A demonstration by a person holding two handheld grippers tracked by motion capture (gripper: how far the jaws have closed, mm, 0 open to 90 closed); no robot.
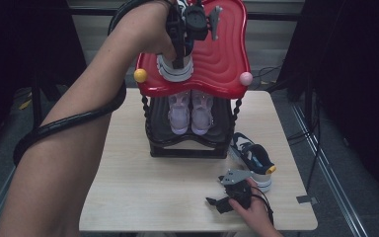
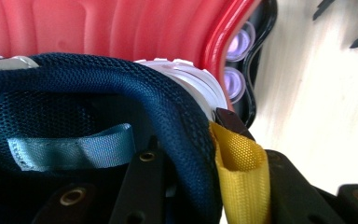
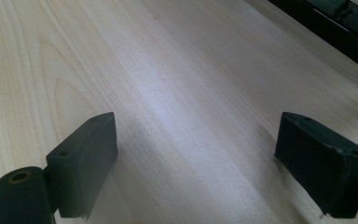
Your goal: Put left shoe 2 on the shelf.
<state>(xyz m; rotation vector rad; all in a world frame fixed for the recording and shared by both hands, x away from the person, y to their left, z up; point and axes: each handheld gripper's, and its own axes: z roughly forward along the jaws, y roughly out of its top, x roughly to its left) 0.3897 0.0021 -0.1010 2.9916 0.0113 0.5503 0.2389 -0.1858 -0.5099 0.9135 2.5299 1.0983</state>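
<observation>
A navy mesh sneaker (image 2: 74, 88) with a white sole and a yellow heel loop (image 2: 237, 168) rests on the red top shelf (image 1: 222, 54) of a small shoe rack. My left gripper (image 2: 200, 154) is shut on its heel collar, one jaw inside the shoe and one outside. From above, the left gripper (image 1: 179, 55) stands over that sneaker (image 1: 170, 70) at the shelf's left part. Its twin sneaker (image 1: 251, 158) lies on the table, to the right of the rack. My right gripper (image 1: 217, 204) hovers low over the table's front, open and holding nothing (image 3: 196, 140).
A pair of lilac shoes (image 1: 190, 111) stands on the rack's black lower shelf (image 1: 187, 143). Yellow (image 1: 140, 75) and pink (image 1: 246, 78) knobs cap the red shelf's front corners. The light wooden table (image 1: 143, 187) has bare room in front of the rack.
</observation>
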